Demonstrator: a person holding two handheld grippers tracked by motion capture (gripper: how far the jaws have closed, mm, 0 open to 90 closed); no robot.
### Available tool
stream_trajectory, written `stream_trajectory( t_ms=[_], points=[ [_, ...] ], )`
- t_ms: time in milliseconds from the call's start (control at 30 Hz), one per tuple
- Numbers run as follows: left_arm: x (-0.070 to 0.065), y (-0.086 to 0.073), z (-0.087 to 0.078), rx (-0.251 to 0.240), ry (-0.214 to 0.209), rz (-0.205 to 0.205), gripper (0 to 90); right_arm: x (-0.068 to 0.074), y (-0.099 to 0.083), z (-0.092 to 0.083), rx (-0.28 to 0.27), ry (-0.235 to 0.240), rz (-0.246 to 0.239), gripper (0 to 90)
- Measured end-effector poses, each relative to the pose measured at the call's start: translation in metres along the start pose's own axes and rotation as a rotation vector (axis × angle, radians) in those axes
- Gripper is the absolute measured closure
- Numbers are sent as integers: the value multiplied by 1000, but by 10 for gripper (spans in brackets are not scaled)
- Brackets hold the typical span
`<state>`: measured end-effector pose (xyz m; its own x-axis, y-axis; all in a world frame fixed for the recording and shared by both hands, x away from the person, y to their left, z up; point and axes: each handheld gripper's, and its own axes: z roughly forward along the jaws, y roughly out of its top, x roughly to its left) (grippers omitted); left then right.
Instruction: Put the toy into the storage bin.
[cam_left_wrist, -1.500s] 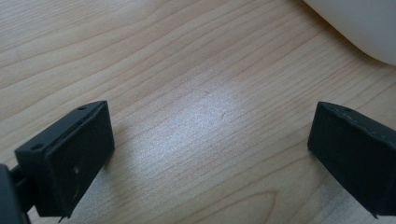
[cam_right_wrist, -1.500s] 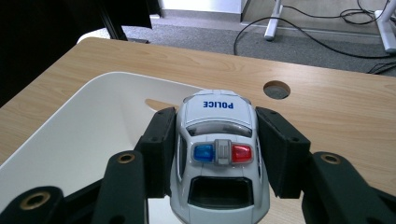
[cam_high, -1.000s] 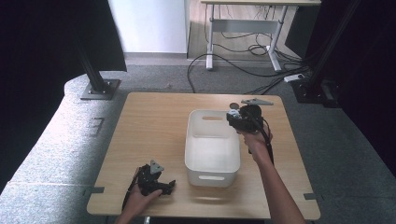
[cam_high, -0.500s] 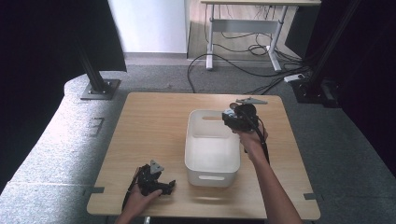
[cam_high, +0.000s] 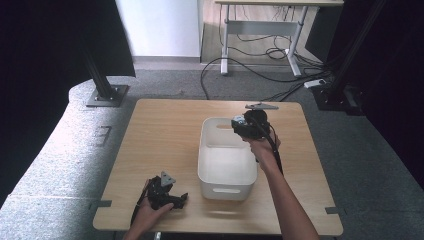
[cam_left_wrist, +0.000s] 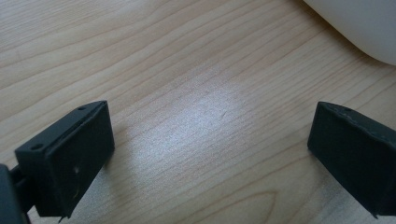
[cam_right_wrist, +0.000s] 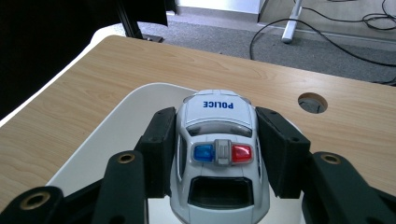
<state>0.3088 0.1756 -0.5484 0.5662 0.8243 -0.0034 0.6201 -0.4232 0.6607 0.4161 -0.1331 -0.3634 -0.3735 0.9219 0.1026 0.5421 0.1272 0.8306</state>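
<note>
White toy police car (cam_right_wrist: 218, 154): being held by its sides between the right gripper (cam_high: 241, 125) jaws, hovering over the far end of the white bin (cam_high: 226, 179). Pickup is looking done; lowering and letting go are remaining. Bin is showing nothing inside. Left gripper (cam_high: 167, 197) is resting on the wooden table (cam_high: 160, 135), jaws wide, holding nothing.

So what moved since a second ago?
The right tongs, shut on the toy police car, slid a little leftward, out over the far end of the white bin. The car was not let go. The left tongs stayed open, low on the wooden table, and the bin did not move.
</note>
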Motion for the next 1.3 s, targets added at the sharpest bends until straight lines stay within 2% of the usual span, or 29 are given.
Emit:
stream_trajectory(
  t_ms=[700,1300],
  points=[
    [0,0,0,0,-1,2,4,18,4,15,17,17,-15,501],
    [0,0,0,0,-2,2,5,27,6,26,32,25,-19,500]
  ],
)
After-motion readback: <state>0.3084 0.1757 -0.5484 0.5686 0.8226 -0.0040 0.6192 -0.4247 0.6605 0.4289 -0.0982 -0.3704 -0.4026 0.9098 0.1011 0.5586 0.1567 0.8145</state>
